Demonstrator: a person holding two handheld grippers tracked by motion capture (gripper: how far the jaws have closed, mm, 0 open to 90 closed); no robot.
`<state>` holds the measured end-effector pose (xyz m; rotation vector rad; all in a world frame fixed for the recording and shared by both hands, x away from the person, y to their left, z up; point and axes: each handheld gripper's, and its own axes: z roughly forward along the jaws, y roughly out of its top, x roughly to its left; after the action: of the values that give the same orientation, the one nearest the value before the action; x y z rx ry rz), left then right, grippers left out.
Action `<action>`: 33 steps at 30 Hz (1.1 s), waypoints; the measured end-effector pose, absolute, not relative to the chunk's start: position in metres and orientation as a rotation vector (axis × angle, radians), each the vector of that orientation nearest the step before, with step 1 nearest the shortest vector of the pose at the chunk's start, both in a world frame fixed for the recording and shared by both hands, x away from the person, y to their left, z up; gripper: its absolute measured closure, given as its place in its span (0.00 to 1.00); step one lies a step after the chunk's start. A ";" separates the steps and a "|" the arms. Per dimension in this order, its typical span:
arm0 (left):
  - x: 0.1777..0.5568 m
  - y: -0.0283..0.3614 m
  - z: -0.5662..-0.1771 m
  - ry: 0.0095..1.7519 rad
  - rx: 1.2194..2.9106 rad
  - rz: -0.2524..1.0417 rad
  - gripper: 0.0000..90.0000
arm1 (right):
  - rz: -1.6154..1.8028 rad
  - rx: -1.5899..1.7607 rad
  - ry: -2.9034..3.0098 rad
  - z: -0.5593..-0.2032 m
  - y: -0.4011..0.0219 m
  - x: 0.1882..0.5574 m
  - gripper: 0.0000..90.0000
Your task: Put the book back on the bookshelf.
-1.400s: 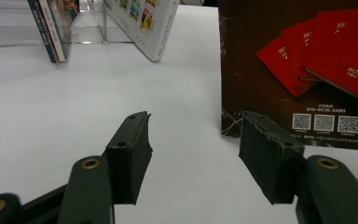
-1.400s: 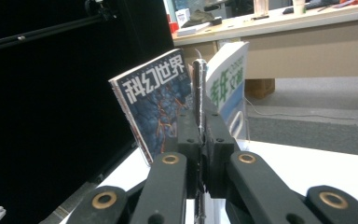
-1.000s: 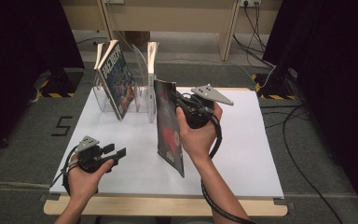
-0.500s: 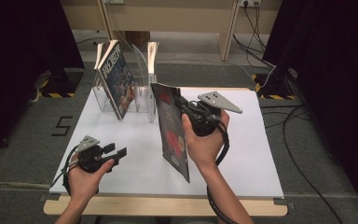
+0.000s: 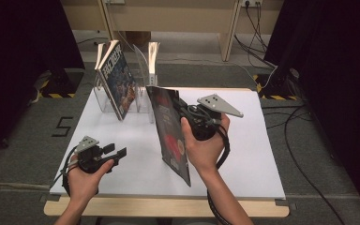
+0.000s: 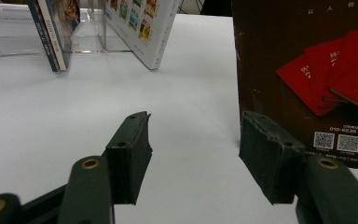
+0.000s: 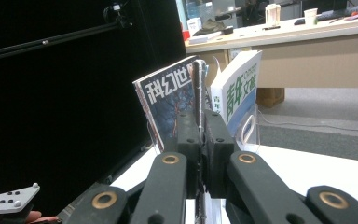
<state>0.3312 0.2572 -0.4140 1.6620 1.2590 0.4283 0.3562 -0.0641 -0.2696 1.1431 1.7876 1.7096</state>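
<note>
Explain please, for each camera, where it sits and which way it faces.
High view: above the person's side, looking forward and down on the table; both forearms, left gripper and right gripper show.
Left gripper view: rides the left gripper, looking level across the table; jaws open.
Right gripper view: rides the right gripper, facing the clear rack; jaws shut on the dark magazine.
Shared: the dark magazine appears in all three.

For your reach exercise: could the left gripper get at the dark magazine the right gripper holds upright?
Probably yes. The left gripper is open, and bare table lies between it and the dark magazine; the right gripper pinches its far edge.
</note>
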 end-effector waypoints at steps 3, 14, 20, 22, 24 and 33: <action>0.331 0.257 -0.413 1.255 1.659 0.427 0.47 | 1.717 1.127 1.779 -0.269 -0.064 0.356 0.97; 0.329 0.257 -0.410 1.248 1.647 0.429 0.47 | 1.736 1.089 1.786 -0.267 -0.052 0.356 0.97; 0.328 0.257 -0.408 1.243 1.641 0.432 0.47 | 1.745 1.075 1.795 -0.268 -0.045 0.357 0.97; 0.328 0.256 -0.406 1.238 1.638 0.433 0.47 | 1.743 1.063 1.794 -0.268 -0.043 0.358 0.97; 0.327 0.254 -0.404 1.227 1.628 0.426 0.47 | 1.750 1.069 1.796 -0.269 -0.040 0.360 0.97; 0.329 0.227 -0.365 1.115 1.618 0.408 0.43 | 1.765 1.063 1.809 -0.272 -0.018 0.373 0.97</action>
<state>0.3288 0.2266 -0.3655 1.6181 1.1149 0.4076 0.3730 -0.0179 -0.2724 1.0631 1.8089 1.7645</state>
